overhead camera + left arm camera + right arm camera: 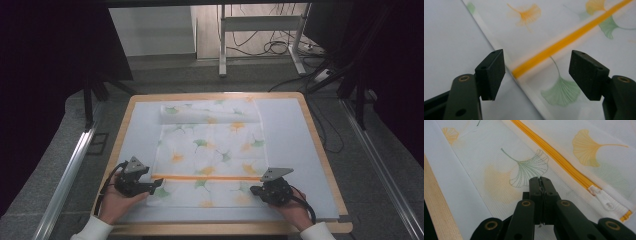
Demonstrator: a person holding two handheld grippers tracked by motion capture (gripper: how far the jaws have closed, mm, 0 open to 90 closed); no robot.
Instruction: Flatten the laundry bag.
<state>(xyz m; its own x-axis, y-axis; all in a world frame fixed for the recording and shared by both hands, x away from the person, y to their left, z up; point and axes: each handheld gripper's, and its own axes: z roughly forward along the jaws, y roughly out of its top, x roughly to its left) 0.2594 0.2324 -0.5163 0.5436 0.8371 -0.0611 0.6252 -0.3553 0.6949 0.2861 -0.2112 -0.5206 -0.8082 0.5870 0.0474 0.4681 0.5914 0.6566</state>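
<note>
The mesh laundry bag [207,155] lies flat mid-desk, its far end folded over; the left gripper [154,186], tongs spread wide, hovers at the bag's left edge beside the orange zipper [205,177]; the right gripper [255,190] pinches fabric near the white zipper pull [604,199].

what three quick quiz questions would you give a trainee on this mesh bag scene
1. True or false: the left gripper has its jaws wide apart.
2. What colour is the zipper on the mesh bag?
3. The white zipper pull lies nearest which gripper: A left, B right?

Key: 1 true. 2 orange. 3 B.
</note>
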